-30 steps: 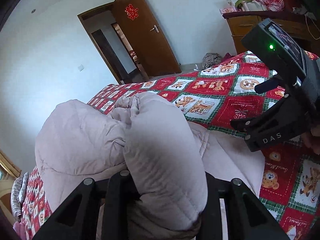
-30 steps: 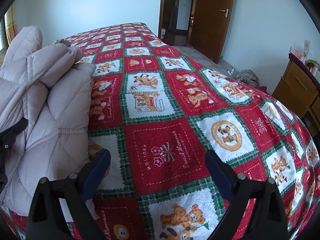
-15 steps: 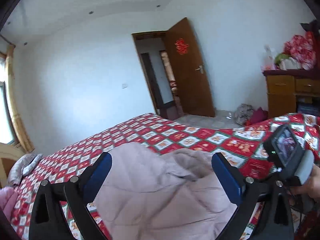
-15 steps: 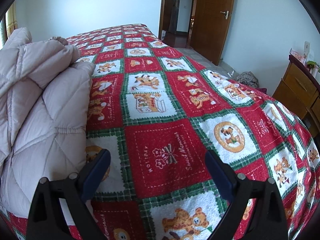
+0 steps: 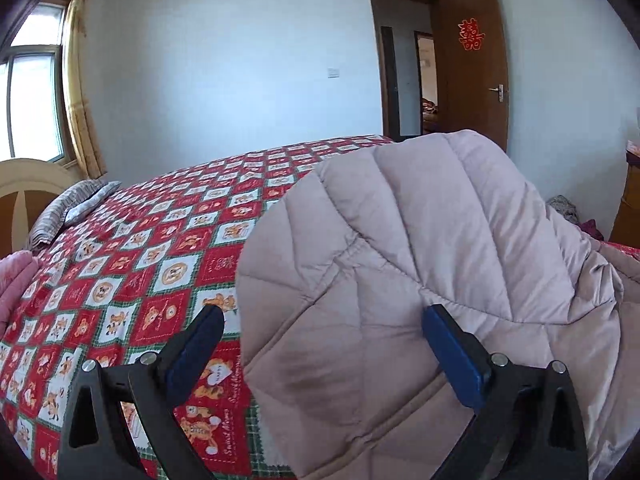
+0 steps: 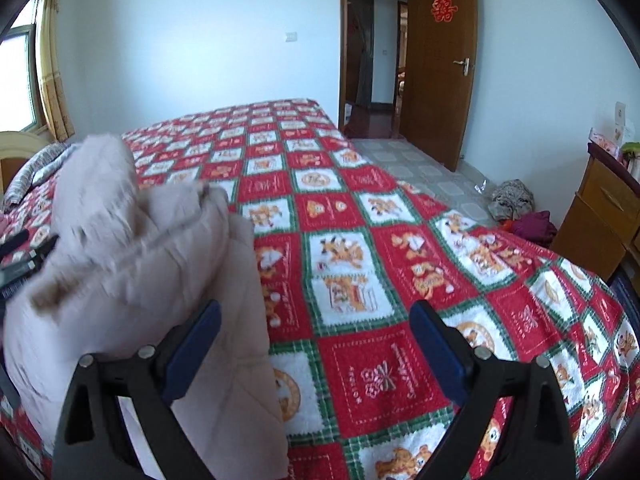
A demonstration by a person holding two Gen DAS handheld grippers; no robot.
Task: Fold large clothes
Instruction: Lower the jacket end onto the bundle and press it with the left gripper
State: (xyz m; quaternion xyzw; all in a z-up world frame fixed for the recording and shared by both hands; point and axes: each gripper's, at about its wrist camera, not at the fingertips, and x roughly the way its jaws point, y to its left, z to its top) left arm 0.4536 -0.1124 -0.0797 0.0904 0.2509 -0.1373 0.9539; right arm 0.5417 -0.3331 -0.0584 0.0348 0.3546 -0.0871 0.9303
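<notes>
A pale pink quilted down coat (image 5: 420, 264) lies bunched in a thick folded heap on the red patchwork bedspread (image 5: 132, 280). My left gripper (image 5: 324, 336) is open and empty, its blue-padded jaws wide apart just in front of the coat's near side. In the right wrist view the coat (image 6: 152, 264) lies to the left, blurred. My right gripper (image 6: 316, 332) is open and empty above the bedspread (image 6: 400, 264), its left finger over the coat's edge. Part of the left gripper's black body shows at that view's left edge.
A striped pillow (image 5: 68, 208) and headboard (image 5: 28, 184) lie at the bed's far left, pink fabric (image 5: 12, 280) near them. An open brown door (image 6: 440, 64), a wooden dresser (image 6: 600, 216) and clothes on the tiled floor (image 6: 516, 208) stand right of the bed.
My left gripper let go of the coat, opened wide and swung left and down to face the coat's side. My right gripper stayed open and tilted up, so the coat sits closer.
</notes>
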